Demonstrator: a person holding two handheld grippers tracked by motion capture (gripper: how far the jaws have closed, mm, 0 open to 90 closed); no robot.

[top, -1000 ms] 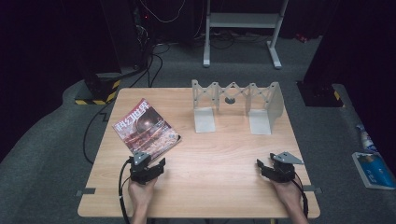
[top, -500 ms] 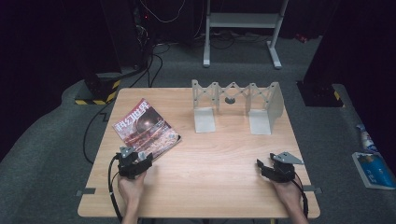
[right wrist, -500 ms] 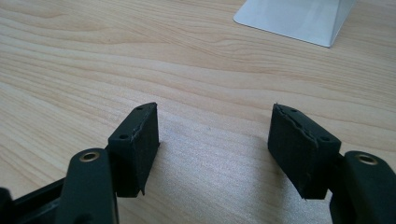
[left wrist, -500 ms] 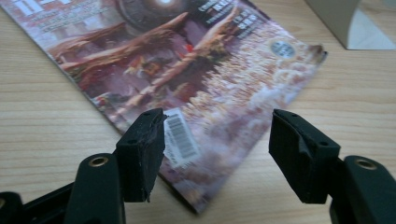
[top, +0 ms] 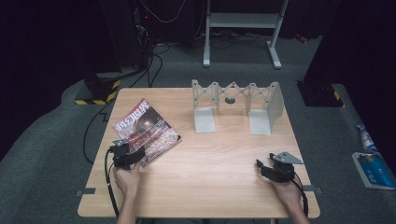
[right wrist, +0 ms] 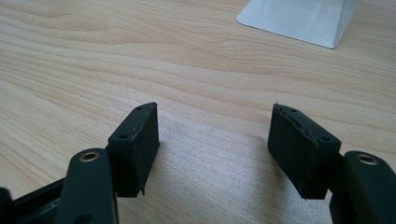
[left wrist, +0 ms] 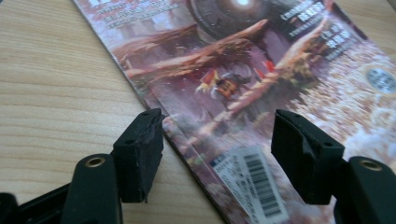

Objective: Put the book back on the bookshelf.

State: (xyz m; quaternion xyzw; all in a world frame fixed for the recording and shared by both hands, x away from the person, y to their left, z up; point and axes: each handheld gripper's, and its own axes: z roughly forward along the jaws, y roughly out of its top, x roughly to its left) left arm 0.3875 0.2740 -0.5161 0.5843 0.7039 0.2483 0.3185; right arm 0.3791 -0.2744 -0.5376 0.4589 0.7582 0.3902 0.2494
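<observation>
Overhead light is falling brightly on the wooden table (top: pixel 219 163) in the high view, while the floor and the equipment behind it are sinking into near-black darkness, and the whole picture is looking slightly soft and grainy. In the left gripper view, glare is shining off the glossy magazine (left wrist: pixel 261 70) cover near the top edge, its far end is going out of focus, and the near black pads are blurring a little. In the right gripper view, the jaws are casting a soft shadow on the evenly lit wood between them, and the white bookend (right wrist: pixel 299 18) base is glowing almost overexposed.
</observation>
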